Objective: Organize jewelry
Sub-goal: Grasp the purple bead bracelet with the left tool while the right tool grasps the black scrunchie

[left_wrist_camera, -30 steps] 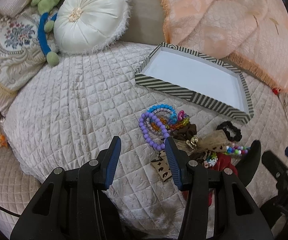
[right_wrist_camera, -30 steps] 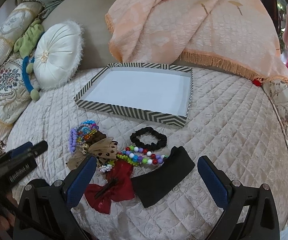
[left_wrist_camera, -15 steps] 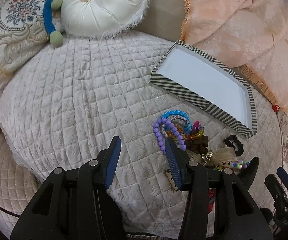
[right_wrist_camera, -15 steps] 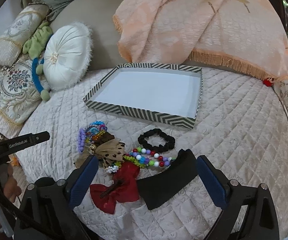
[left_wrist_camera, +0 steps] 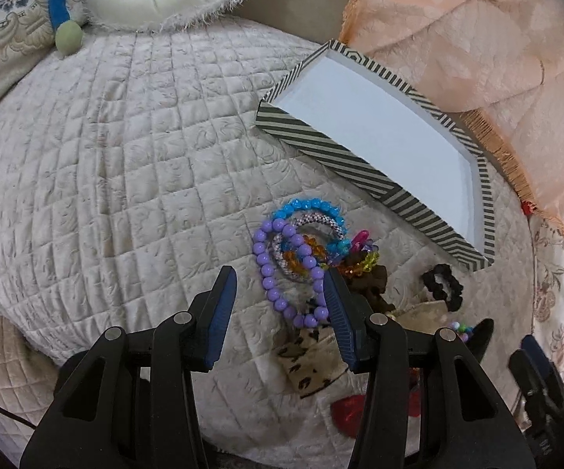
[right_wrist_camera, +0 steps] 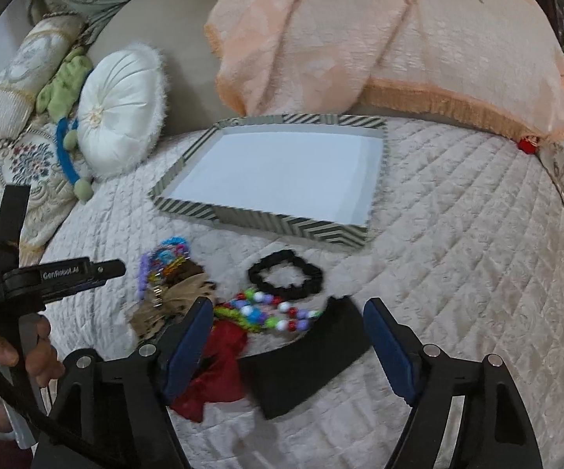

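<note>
A pile of jewelry lies on the quilted bed in front of a striped tray point(left_wrist_camera: 332, 148) with a white, empty floor point(right_wrist_camera: 293, 172). A purple bead bracelet point(left_wrist_camera: 270, 281) lies with blue, orange and silver bracelets beside it. My left gripper point(left_wrist_camera: 280, 301) is open and empty, its jaws straddling the purple bracelet's near part. In the right wrist view a black scrunchie point(right_wrist_camera: 285, 275), a multicolour bead string point(right_wrist_camera: 270, 312), a red bow point(right_wrist_camera: 215, 367) and a black cloth piece point(right_wrist_camera: 309, 359) lie near. My right gripper point(right_wrist_camera: 287, 336) is open and empty over the black cloth piece.
A round white cushion point(right_wrist_camera: 117, 113), a green and blue plush toy point(right_wrist_camera: 67, 90) and embroidered pillows point(right_wrist_camera: 12, 179) sit at the back left. A peach fringed blanket point(right_wrist_camera: 379, 39) is heaped behind the tray. A leopard-print bow point(left_wrist_camera: 313, 359) lies by the left gripper.
My left gripper has moved forward and down toward the bracelets, which now lie between its jaws. My right gripper has moved closer to the pile over the black cloth piece.
</note>
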The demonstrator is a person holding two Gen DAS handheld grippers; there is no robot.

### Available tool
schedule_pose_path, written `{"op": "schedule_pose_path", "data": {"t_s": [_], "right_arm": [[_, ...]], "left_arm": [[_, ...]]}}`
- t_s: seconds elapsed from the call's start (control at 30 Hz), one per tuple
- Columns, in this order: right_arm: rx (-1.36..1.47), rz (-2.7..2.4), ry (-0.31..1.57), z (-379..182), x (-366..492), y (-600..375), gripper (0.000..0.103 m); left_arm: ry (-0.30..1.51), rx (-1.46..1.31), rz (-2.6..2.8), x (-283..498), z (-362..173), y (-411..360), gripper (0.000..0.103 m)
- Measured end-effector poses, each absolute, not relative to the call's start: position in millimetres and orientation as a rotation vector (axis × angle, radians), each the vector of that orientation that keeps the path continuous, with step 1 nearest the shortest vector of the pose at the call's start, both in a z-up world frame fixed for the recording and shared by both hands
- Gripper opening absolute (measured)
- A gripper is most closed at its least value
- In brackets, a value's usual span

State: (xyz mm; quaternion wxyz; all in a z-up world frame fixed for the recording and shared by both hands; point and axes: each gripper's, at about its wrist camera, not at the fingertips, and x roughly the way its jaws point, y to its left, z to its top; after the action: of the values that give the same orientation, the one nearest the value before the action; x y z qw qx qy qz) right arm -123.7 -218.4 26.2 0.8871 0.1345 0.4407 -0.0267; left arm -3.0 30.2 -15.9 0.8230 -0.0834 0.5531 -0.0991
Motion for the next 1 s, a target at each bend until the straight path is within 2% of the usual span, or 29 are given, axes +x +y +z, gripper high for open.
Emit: {"op": "schedule_pose_path", "data": {"t_s": [0.27,0.4,0.77,0.83,0.9,0.93,1.0], "right_arm": [[0.33,-0.07,0.961,12.6,-104.4,-249.5,0.074],[0.285,-0.039,1.018,-5.3,-82.4,-243.9,0.065],[0.258,-0.017,1.079,-37.8,-46.8,-240.3,0.064],[0.244,-0.014,1.086,-42.2,-41.4,-239.3,0.064],[0.225,-0.002,1.091,-47.7,-36.1,-236.0,0.052],[0.22,0.007,1.094,-51.2,-33.9,-234.8,0.038],[0.193,-0.002,1.08,-53.8,-31.8,-233.7,0.028]], "left_arm": [[1.212,-0.167,-0.206,7.1,-32.0,21.4,0.046],[1.237,-0.18,-0.211,10.3,-41.0,21.3,0.046],[1.255,-0.211,-0.254,15.2,-49.9,14.0,0.045],[1.255,-0.224,-0.265,16.6,-49.9,14.3,0.037],[1.263,-0.227,-0.276,16.7,-51.1,14.2,0.021],[1.265,-0.231,-0.286,16.4,-51.7,14.2,0.019],[1.254,-0.226,-0.295,14.8,-50.4,14.4,0.01]]}}
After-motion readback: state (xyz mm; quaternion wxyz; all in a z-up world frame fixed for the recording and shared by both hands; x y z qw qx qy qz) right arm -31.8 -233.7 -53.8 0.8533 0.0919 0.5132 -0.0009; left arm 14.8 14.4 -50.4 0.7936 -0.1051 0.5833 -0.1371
